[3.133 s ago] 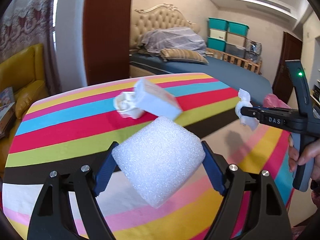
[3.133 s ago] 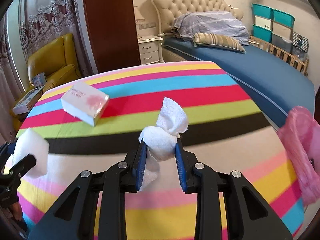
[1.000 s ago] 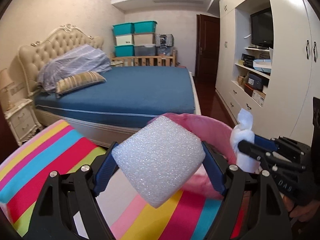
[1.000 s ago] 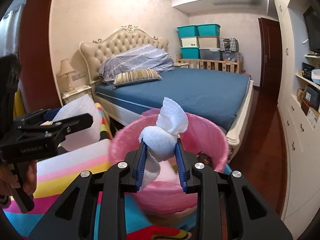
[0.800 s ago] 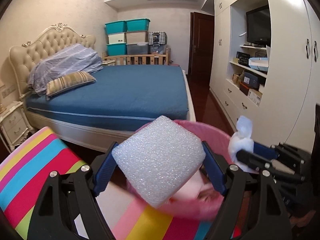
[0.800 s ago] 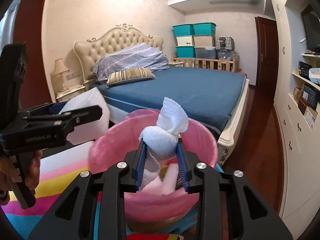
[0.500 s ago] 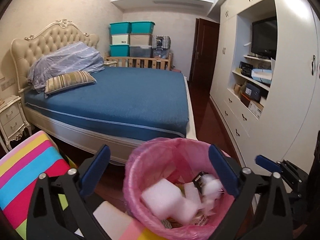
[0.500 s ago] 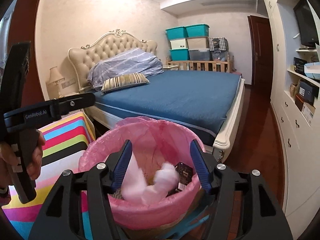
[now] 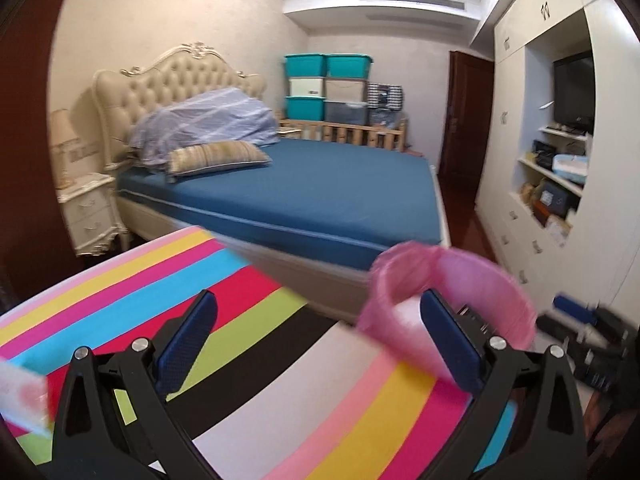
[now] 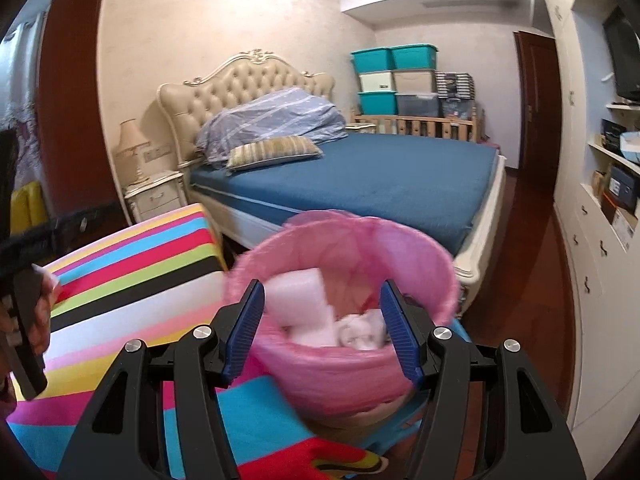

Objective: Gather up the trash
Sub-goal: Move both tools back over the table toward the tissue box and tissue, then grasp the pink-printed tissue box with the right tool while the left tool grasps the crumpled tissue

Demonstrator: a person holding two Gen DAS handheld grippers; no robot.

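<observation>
A pink-lined trash bin point(image 10: 420, 256) stands at the edge of the striped table point(image 10: 132, 264). White foam blocks point(image 10: 300, 304) and a crumpled white tissue point(image 10: 362, 330) lie inside it. My right gripper point(image 10: 322, 324) is open and empty, right above the bin's near rim. My left gripper point(image 9: 316, 348) is open and empty over the striped table point(image 9: 248, 400), with the bin point(image 9: 492, 292) past its right finger. A white tissue box point(image 9: 22, 404) shows blurred at the far left of the table.
A bed with a blue cover point(image 9: 312, 196) stands behind the table, a nightstand point(image 9: 88, 212) to its left. White cupboards with shelves point(image 10: 600, 240) line the right wall. The right gripper's body point(image 9: 592, 332) shows beside the bin.
Both grippers opened and dropped the foam block and the tissue into the bin. The left gripper has since swung left, back over the striped table. The right gripper stays above the bin.
</observation>
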